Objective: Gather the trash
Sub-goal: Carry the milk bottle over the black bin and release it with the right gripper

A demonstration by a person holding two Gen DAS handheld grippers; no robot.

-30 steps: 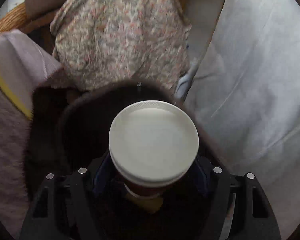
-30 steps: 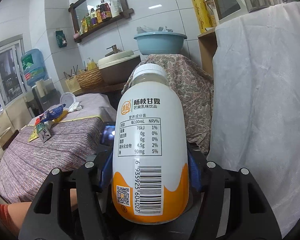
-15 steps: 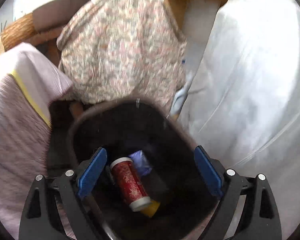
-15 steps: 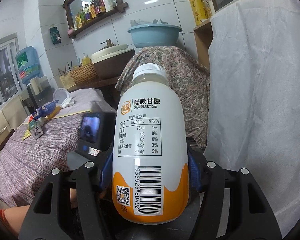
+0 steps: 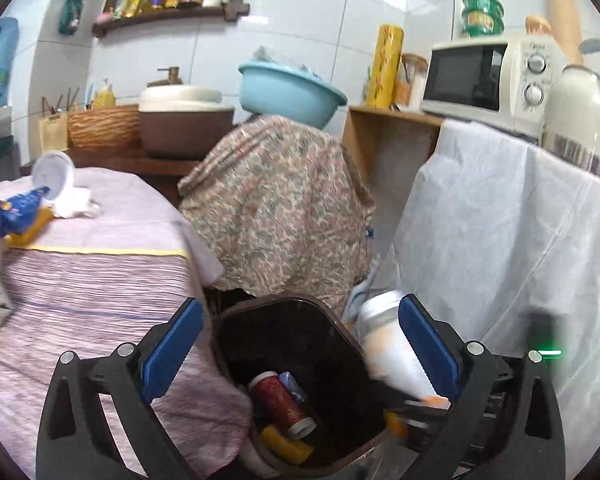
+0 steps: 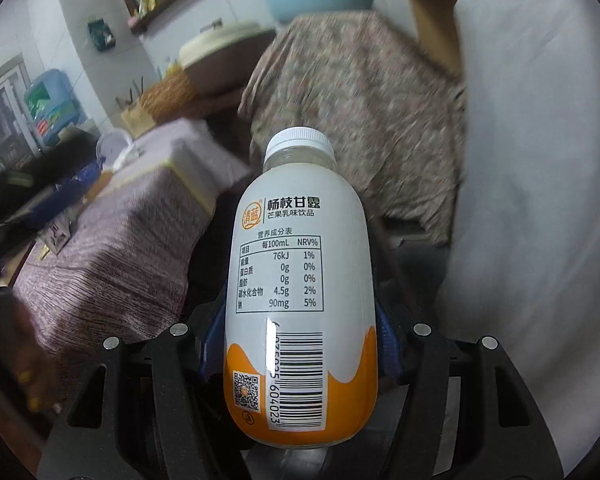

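A brown trash bin (image 5: 236,344) stands on the floor below my left gripper (image 5: 298,308). The left gripper's jaws are opening wide, with nothing between them. A red paper cup (image 5: 280,400) lies on its side in the bin among a yellow piece and a bluish wrapper. My right gripper (image 6: 300,320) is shut on a white and orange drink bottle (image 6: 300,240) with a white cap, held upright. The left wrist view shows that bottle (image 5: 388,344) blurred, over the bin's right rim.
To the left is a table under a purple cloth (image 5: 100,280) with a blue wrapper (image 5: 16,208) and a white lid (image 5: 54,176) on it. A floral cloth (image 5: 280,208) covers something behind the bin. A white sheet (image 5: 500,240) hangs at the right below a microwave (image 5: 492,76).
The left gripper let the red cup fall into the bin, spread its jaws and rose back. The right gripper came down toward the bin with the bottle still in it.
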